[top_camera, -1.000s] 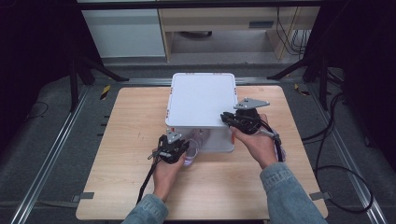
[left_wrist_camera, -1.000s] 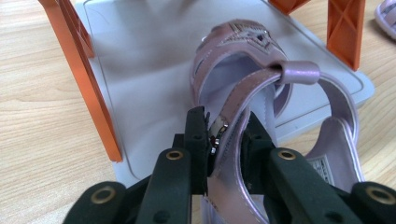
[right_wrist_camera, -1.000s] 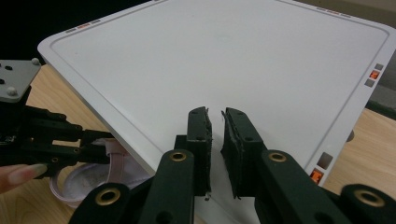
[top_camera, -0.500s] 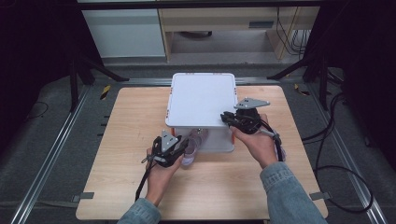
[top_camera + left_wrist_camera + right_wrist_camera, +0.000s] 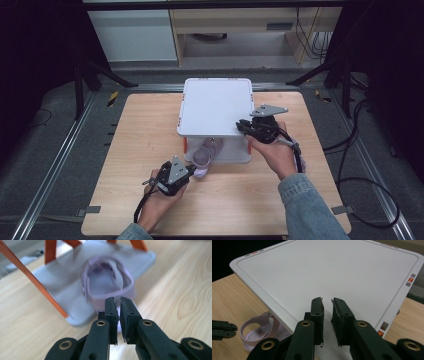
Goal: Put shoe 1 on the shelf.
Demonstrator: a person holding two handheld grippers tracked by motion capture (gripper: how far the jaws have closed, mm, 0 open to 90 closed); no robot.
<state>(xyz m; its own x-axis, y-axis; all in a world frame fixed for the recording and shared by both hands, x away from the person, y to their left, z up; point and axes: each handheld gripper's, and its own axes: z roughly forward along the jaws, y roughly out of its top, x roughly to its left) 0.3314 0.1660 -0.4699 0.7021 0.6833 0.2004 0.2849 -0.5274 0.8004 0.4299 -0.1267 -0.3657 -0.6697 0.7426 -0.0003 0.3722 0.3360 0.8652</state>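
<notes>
Now the left tool (image 5: 192, 170), its jaws pinched onto the rim of a pale purple cup (image 5: 206, 156), has drawn back toward six o'clock, and the cup has come partway out from under the white box lid (image 5: 216, 106), lying on its side with its mouth toward the person. By my reading, the cup is being pulled out of the box. In the left gripper view the cup (image 5: 108, 285) looks empty, though blurred. At three o'clock the right tool (image 5: 242, 126), jaws narrowly apart, rests at the lid's near right corner, seemingly propping it above the surface (image 5: 140, 130).
</notes>
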